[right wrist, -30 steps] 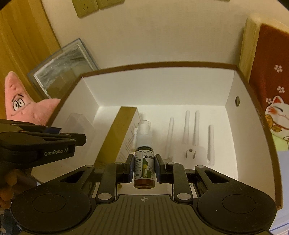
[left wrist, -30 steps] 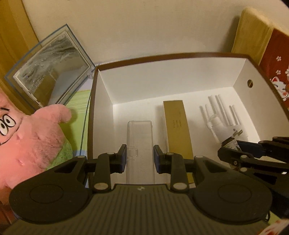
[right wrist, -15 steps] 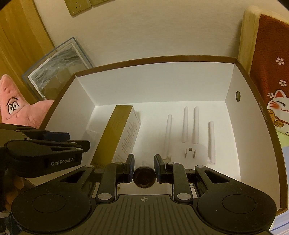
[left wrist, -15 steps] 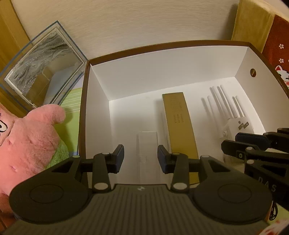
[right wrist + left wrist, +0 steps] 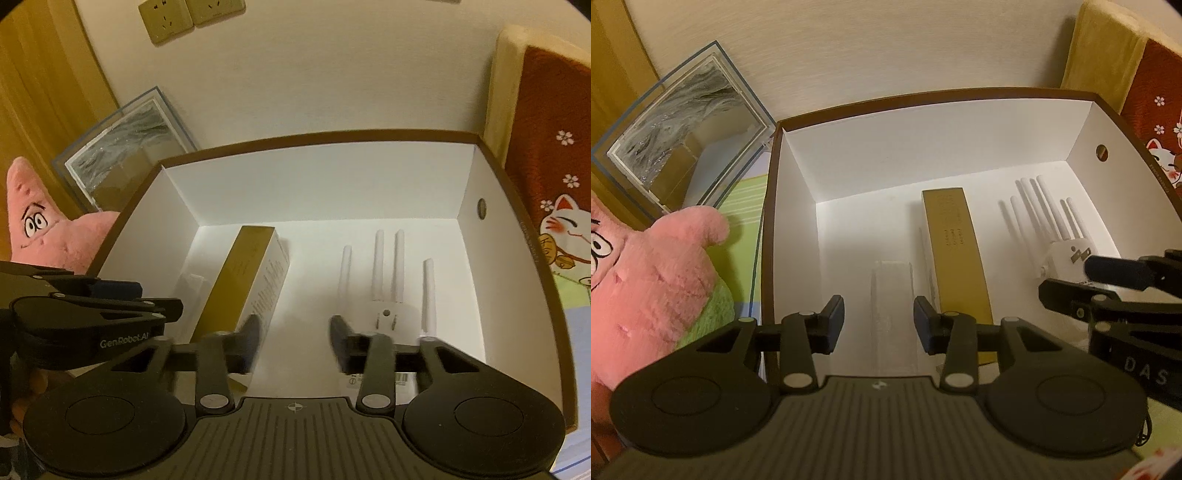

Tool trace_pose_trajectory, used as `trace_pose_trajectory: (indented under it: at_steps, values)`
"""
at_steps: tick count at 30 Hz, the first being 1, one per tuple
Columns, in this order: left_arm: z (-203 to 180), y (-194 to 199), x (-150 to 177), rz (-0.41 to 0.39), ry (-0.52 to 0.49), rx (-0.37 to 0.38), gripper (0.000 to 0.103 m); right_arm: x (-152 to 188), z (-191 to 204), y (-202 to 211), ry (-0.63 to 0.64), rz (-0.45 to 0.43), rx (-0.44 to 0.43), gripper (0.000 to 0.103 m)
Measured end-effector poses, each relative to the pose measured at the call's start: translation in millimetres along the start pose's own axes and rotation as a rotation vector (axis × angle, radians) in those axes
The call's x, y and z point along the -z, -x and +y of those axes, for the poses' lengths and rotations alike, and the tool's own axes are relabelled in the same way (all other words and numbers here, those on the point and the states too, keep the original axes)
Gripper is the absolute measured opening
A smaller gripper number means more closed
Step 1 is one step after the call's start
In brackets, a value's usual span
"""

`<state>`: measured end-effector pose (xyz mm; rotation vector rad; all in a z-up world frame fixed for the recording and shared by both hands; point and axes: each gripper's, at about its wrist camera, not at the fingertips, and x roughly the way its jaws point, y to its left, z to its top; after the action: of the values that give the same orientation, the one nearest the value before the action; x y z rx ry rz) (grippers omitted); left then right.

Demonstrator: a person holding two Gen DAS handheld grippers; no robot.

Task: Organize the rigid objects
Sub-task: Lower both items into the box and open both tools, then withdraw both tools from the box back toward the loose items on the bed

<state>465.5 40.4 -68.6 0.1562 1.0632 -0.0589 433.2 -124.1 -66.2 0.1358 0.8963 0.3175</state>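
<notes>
A white box with a brown rim (image 5: pixel 923 99) (image 5: pixel 317 138) holds a clear plastic case (image 5: pixel 892 295), a gold carton (image 5: pixel 955 254) (image 5: pixel 243 280) and a white router with several antennas (image 5: pixel 1060 229) (image 5: pixel 388 280). My left gripper (image 5: pixel 879 319) is open and empty above the clear case at the box's left. My right gripper (image 5: pixel 295 341) is open and empty over the box floor between the carton and the router. The spray bottle it held is not in view.
A pink starfish plush (image 5: pixel 646 273) (image 5: pixel 44 229) sits left of the box. A clear framed case (image 5: pixel 683 129) (image 5: pixel 125 151) leans on the wall behind it. A red cat-print cloth (image 5: pixel 550 173) hangs at the right.
My left gripper let go of the clear case and opened wider. My right gripper tipped the spray bottle down, then opened; the bottle has dropped out of view.
</notes>
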Motion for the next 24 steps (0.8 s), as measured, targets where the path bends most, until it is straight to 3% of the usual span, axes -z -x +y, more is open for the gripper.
trace_pose_trajectory:
  at_steps: [8, 24]
  values:
    - [1, 19, 7, -0.029, 0.023, 0.008, 0.043, 3, -4, 20, 0.000, -0.039, 0.006, 0.061]
    - [10, 102, 50, -0.145, 0.118, 0.036, 0.045, 36, -38, 108, -0.084, -0.141, 0.009, 0.064]
